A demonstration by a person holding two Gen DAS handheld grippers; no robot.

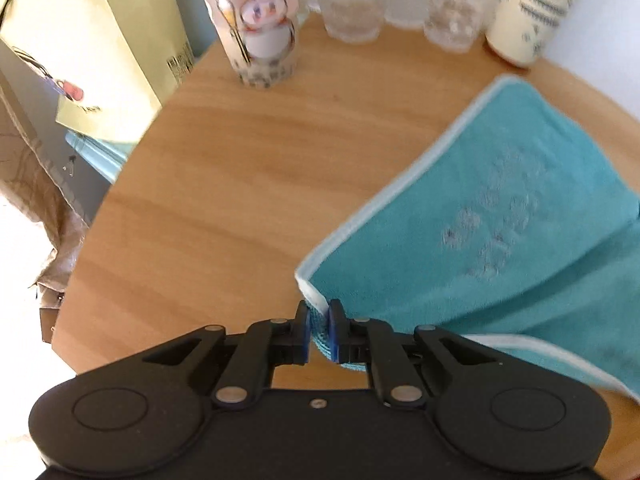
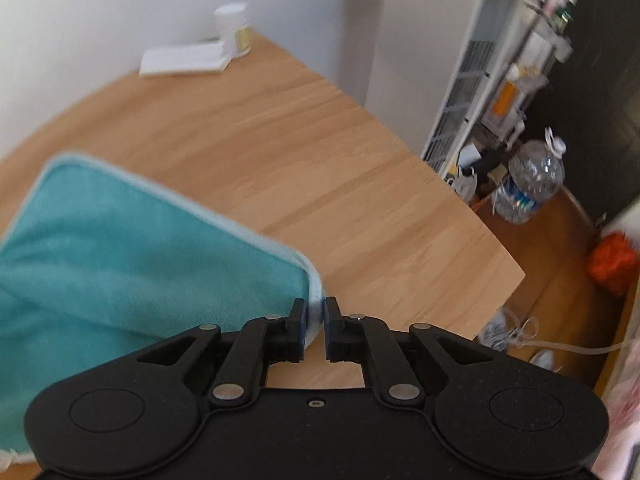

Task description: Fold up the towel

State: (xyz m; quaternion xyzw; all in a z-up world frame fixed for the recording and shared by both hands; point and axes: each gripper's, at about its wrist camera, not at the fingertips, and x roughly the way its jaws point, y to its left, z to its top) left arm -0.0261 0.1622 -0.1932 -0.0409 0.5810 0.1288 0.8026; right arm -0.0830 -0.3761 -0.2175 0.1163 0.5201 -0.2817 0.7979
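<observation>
A teal towel (image 1: 496, 216) with a pale blue border lies partly on the wooden table (image 1: 248, 168), its near part lifted off the surface. My left gripper (image 1: 319, 312) is shut on the towel's near left corner, with cloth bunched between the blue pads. In the right wrist view the same towel (image 2: 132, 248) spreads to the left, and my right gripper (image 2: 315, 312) is shut on its near right corner, pale border pinched between the fingers. A fold of towel hangs below toward the table's front edge.
Several cups stand along the table's far edge: a cartoon-printed cup (image 1: 260, 28), clear glasses (image 1: 352, 4) and a cream cup (image 1: 532, 12). A yellow paper bag (image 1: 92, 52) is at left. A white box (image 2: 184, 60) and white cup (image 2: 234, 30) sit far back. A water jug (image 2: 532, 180) stands on the floor right.
</observation>
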